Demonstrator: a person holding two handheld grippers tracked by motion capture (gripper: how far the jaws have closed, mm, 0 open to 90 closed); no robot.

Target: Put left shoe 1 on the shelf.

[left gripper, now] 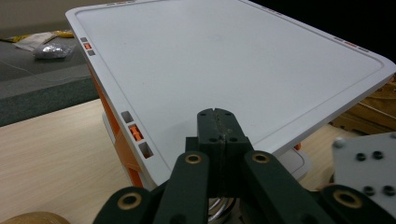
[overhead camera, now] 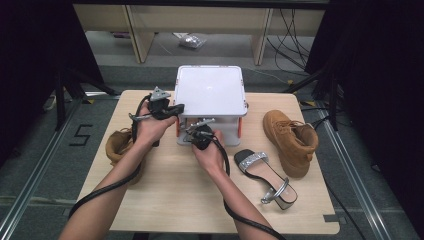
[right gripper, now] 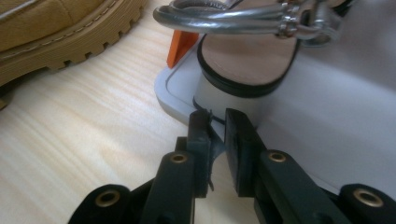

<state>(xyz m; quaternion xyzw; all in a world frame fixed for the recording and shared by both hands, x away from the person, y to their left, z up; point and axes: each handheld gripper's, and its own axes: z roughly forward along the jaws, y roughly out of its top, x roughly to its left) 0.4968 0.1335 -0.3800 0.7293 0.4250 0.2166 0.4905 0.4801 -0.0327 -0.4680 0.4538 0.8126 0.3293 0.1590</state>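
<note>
A pale wooden table stood on grey carpet, with dark curtains at both sides and a light wooden desk frame beyond it. At the far middle of the table sat a white storage box with orange latches, its flat lid raised at the near side.

The left gripper was held at the box's left front corner. In the left gripper view its jaws were pressed together over the near edge of the lid; whether they pinched that edge could not be told.

The right gripper was at the front of the box, low under the raised lid. In the right gripper view its jaws stood slightly apart with nothing clamped between them, just in front of the box's rounded base corner. Inside the box, just beyond them, a sandal with a black-edged tan sole and a silver strap with a buckle rested on the white floor.

On the table to the right of the box lay a matching silver-strapped sandal, and beyond it a tan suede boot on its side. A second tan boot lay at the left edge, partly behind the person's left forearm.
</note>
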